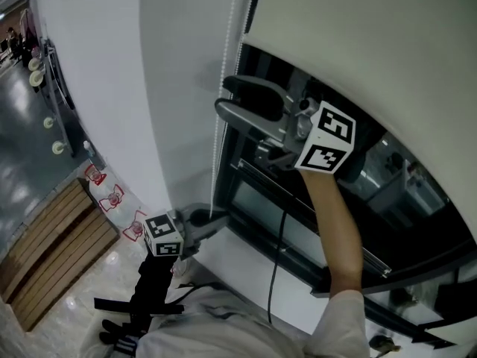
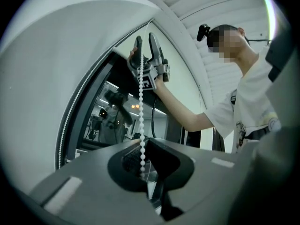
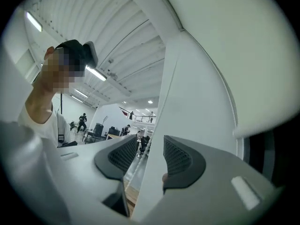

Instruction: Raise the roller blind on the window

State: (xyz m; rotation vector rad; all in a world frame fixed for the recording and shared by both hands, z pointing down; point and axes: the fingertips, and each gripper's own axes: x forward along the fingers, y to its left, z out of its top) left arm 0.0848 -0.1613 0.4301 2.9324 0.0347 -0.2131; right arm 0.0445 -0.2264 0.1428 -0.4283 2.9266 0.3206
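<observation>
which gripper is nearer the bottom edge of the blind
Right. The right gripper is up just under the blind's bottom edge; the left gripper is far lower, on the bead chain.

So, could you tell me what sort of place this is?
Probably a big open workplace hall: a window with a blind and bead chain, a ribbed ceiling with strip lights, people at desks.

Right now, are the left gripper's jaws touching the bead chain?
Touching. The left gripper view shows the bead chain pinched between the jaws of the left gripper.
</observation>
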